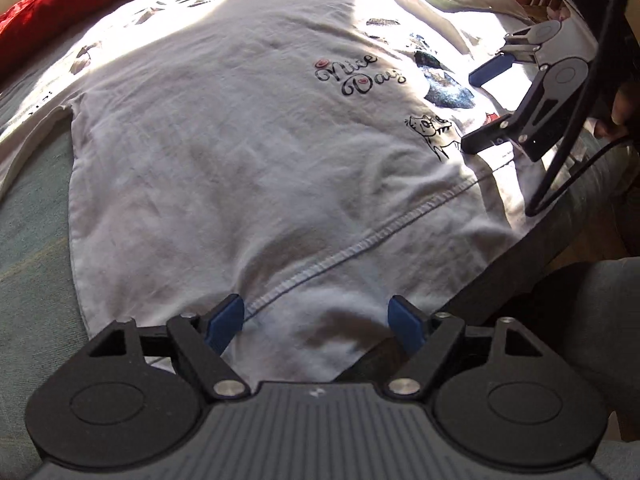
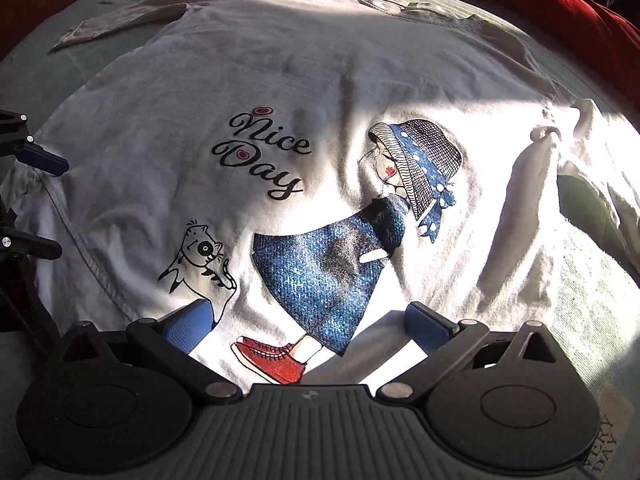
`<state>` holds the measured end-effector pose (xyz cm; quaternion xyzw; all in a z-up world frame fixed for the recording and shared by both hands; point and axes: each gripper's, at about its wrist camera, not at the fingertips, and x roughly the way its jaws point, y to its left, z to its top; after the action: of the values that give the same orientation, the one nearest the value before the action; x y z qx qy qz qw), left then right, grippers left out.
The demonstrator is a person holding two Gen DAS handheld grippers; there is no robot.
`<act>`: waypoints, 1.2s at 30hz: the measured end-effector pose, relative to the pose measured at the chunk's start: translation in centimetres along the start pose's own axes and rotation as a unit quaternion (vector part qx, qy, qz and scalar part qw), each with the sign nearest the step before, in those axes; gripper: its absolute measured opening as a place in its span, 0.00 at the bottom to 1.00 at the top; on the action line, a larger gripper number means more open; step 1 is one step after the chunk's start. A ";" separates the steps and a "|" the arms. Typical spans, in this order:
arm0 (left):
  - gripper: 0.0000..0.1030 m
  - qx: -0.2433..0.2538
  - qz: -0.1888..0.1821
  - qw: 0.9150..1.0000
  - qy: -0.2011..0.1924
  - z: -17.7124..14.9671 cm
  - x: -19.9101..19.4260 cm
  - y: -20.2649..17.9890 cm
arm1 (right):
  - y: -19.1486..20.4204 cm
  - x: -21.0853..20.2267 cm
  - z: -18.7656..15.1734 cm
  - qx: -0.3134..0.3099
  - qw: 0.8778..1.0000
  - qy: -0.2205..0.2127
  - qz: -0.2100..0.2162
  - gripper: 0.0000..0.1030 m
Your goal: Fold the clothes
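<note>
Blue pads (image 1: 226,322) of the left gripper (image 1: 318,320) are seen nearest, spread wide over the stitched hem (image 1: 360,242) of a white T-shirt (image 1: 208,132); no cloth is pinched between them. The right gripper (image 2: 308,326) is also held wide apart, above the printed red shoe (image 2: 270,358), and nothing is held by it.

The T-shirt is laid flat, print upward, on a pale green bed cover (image 1: 28,240). A red blanket (image 2: 576,8) is bunched along the far edge, and a second pale garment (image 2: 116,20) is spread beyond the shirt's shoulder. A black cable (image 1: 560,168) hangs beside the right gripper in the left view, and a grey trouser leg (image 1: 592,292) of the person is seen near the hem. Free cover is left on the sleeve sides.

"Nice Day" (image 2: 264,152) is written on the chest, beside a girl in a blue dress (image 2: 332,268) and a small cat (image 2: 200,256). Near the right edge, letters reading "ERY DAY" (image 2: 604,444) are partly visible.
</note>
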<state>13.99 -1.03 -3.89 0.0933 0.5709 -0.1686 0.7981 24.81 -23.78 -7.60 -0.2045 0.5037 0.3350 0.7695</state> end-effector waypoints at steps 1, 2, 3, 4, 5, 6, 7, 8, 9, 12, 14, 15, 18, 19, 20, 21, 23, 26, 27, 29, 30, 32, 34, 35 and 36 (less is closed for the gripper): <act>0.76 -0.004 -0.003 1.000 0.006 0.2 -0.3 0.0 | 0.1 0.0 -0.2 0.000 1.000 -0.002 -0.001 1.00; 0.76 -0.007 -0.003 1.000 0.006 0.4 -0.5 0.1 | 0.1 0.0 -0.3 0.000 1.000 -0.005 -0.003 1.00; 0.76 -0.010 0.002 1.000 -0.006 0.8 -0.7 0.3 | 0.2 0.0 -0.5 -0.001 1.000 -0.007 -0.004 1.00; 0.76 -0.015 0.005 1.000 -0.011 1.3 -0.5 0.5 | 0.2 0.0 -0.5 0.001 1.000 -0.008 -0.005 1.00; 0.76 -0.020 0.007 1.000 -0.016 1.7 -0.3 0.8 | 0.1 0.1 -0.4 0.004 1.000 -0.009 -0.005 1.00; 0.76 -0.025 0.010 0.999 -0.022 2.2 0.0 1.1 | 0.1 0.1 -0.5 0.006 1.000 -0.011 -0.006 1.00; 0.76 -0.031 0.010 0.999 -0.023 2.4 0.3 1.3 | 0.2 0.2 -0.6 0.006 1.000 -0.014 -0.008 1.00; 0.76 -0.039 0.004 0.999 -0.015 2.3 0.8 1.4 | 0.3 0.2 -0.7 0.004 1.000 -0.018 -0.010 1.00; 0.77 -0.046 -0.001 0.999 -0.009 2.1 1.1 1.5 | 0.4 0.1 -0.8 0.002 1.000 -0.023 -0.010 1.00; 0.77 -0.055 -0.003 0.998 0.004 1.6 0.3 1.5 | 0.4 0.0 -1.1 -0.006 0.999 -0.031 -0.007 1.00; 0.77 -0.058 0.006 0.998 0.002 2.0 -0.7 2.0 | 0.3 -0.2 -0.7 -0.010 1.000 -0.016 -0.006 1.00; 0.77 -0.057 0.015 0.998 -0.005 2.4 -1.1 2.5 | 0.3 -0.3 -0.5 -0.012 1.000 -0.007 -0.006 1.00; 0.78 -0.043 0.054 0.997 -0.037 4.8 -1.3 4.7 | -0.3 -1.1 0.5 0.014 1.000 0.003 -0.006 1.00; 0.78 -0.039 0.065 0.996 -0.048 5.8 -1.0 5.6 | -0.8 -1.6 1.0 0.026 1.000 -0.006 -0.008 1.00; 0.78 -0.037 0.073 0.995 -0.058 6.8 -0.4 6.6 | -1.4 -2.2 1.6 0.036 0.999 -0.021 -0.013 1.00; 0.78 -0.035 0.079 0.994 -0.070 7.9 0.2 7.5 | -2.1 -2.7 2.3 0.043 0.998 -0.039 -0.023 1.00; 0.78 -0.032 0.083 0.991 -0.098 10.2 1.3 8.9 | -3.9 -3.0 4.3 0.053 0.995 -0.073 -0.042 1.00; 0.78 -0.053 0.071 0.987 -0.131 13.5 3.1 10.4 | -6.6 -1.5 6.9 0.071 0.991 -0.097 -0.057 1.00; 0.78 -0.062 0.064 0.986 -0.138 14.4 3.7 10.8 | -7.3 -0.6 7.0 0.079 0.991 -0.095 -0.056 1.00; 0.78 -0.078 0.053 0.988 -0.126 15.3 4.9 11.3 | -8.6 1.0 7.3 0.094 0.990 -0.090 -0.054 1.00; 0.78 -0.084 0.051 0.988 -0.115 15.5 5.5 11.5 | -9.3 1.8 7.5 0.102 0.990 -0.087 -0.053 1.00; 0.79 -0.098 0.046 0.989 -0.105 14.8 6.2 12.1 | -10.3 2.7 7.1 0.119 0.988 -0.086 -0.054 1.00; 0.83 -0.107 0.039 0.988 -0.105 14.1 6.2 12.6 | -10.7 2.3 5.4 0.149 0.984 -0.083 -0.058 1.00; 0.83 -0.110 0.036 0.988 -0.105 13.9 6.2 12.7 | -10.9 2.0 4.5 0.165 0.981 -0.081 -0.060 1.00; 0.83 -0.113 0.036 0.988 -0.103 13.9 6.1 12.8 | -10.8 1.7 3.9 0.174 0.980 -0.079 -0.061 1.00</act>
<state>32.80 5.05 -5.59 0.0050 0.4969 -0.0833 0.8638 35.56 -28.17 -7.85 -0.0705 0.4782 0.2099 0.8499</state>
